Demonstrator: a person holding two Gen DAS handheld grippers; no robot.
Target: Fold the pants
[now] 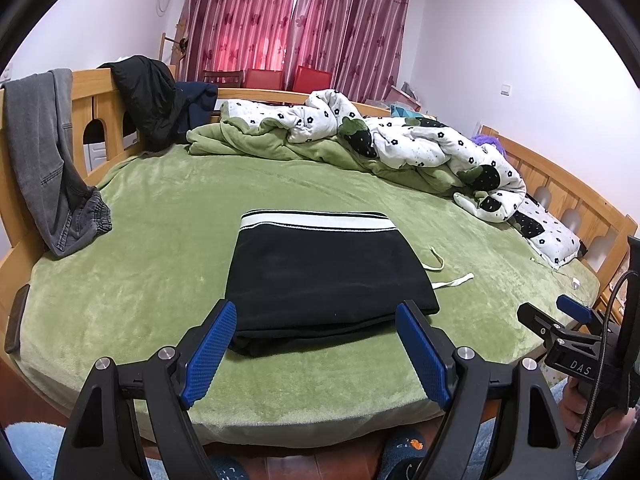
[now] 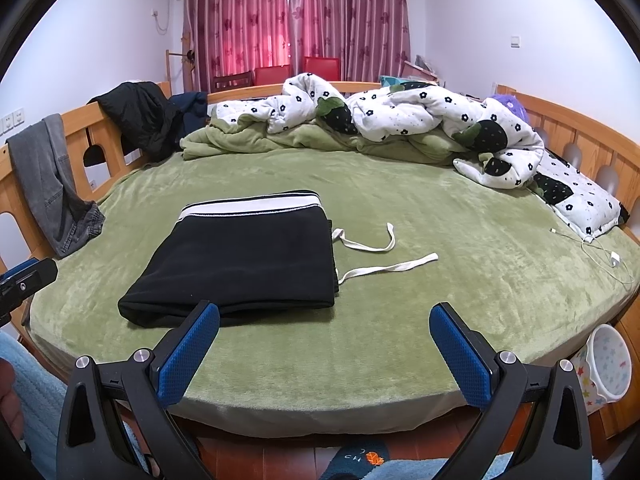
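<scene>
The black pants are laid folded on the green bed. The left gripper and right gripper are held wide open, with nothing gripped.

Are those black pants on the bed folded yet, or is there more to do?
Mostly done: the black pants lie in a neat rectangle on the green bed. Nothing is in hand: the left gripper and right gripper have open, empty jaws. Perhaps left: tucking in the white drawstrings trailing out the side.

pants black, white-striped waistband | blanket green | curtains red floral
</scene>
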